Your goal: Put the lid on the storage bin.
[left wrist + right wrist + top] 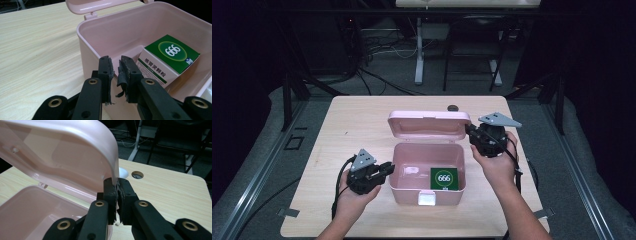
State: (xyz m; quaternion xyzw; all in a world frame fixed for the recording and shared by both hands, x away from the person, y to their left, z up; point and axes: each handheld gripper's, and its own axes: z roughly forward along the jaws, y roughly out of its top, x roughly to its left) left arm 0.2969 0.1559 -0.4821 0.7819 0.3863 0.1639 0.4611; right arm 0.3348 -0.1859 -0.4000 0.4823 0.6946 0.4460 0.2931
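Two jaws, one pink box, one green carton: entries follow.

Item 1, pink storage box (426,177). Stands near the front middle of the desk (357,120), body open to the top. A white latch tab sits on its front wall.

Item 2, lid (429,125). Hinged at the box's far edge and standing raised, its hollow underside turned toward me. In the right gripper view its curved rim comes down right at my jaw tips.

Item 3, green carton (444,178). Marked 666, lying inside the box at its right end, tilted against the wall as seen in the left gripper view (172,58).

Item 4, my right gripper (117,186). Clenched on the right-hand rim of the lid, pads pinching the thin plastic edge. It seems to be what holds the lid up.

Item 5, my left gripper (115,65). Clenched with nothing between the pads, resting just outside the box's left wall, tips level with the rim. A shred of torn pad rubber hangs loose between the jaws.

Risks noted, as I judge them. The grip on the lid is a shallow bite on a curved, glossy edge; a pull off the hinge's arc could let it slide free and the lid would drop. The box looks light, so swinging the lid could drag or tip it unless my left gripper steadies the wall. The frayed pad may also snag on the rim.
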